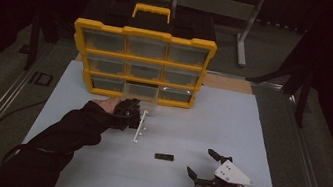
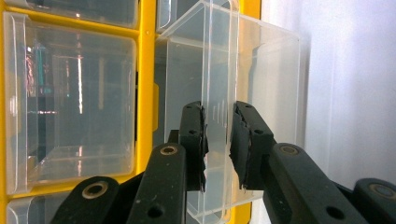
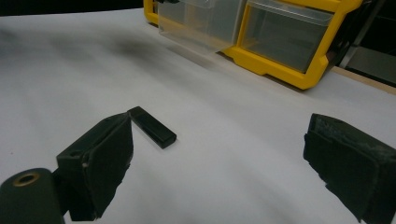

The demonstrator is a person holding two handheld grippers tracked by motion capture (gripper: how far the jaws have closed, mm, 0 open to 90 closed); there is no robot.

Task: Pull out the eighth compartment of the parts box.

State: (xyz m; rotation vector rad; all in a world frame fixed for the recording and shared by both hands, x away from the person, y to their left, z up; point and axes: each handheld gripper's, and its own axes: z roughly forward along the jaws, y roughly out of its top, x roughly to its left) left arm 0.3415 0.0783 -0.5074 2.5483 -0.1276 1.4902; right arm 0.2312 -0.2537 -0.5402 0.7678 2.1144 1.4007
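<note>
1. My sleeves [image 1: 72, 129]: black, long, reaching the wrists.
2. My left gripper [image 2: 218, 140]: black links with brass-coloured pivot bushings and small screw holes; fingers [image 2: 194, 140] carry ragged black pads.
3. My right gripper [image 1: 200, 163]: black body, topped by a grey three-cornered plate [image 1: 232, 172] with small dark holes; thick worn black pads.

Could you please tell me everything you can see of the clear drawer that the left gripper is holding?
The drawer is a see-through plastic bin with thin walls and looks empty. It sits in the middle slot of the bottom row of the yellow organizer, pulled partly out over the white table and jutting past its neighbours. The left gripper has its black pads closed on either side of the drawer's front wall. In the right gripper view it hangs slightly above the table, its front edge blurred.
</note>
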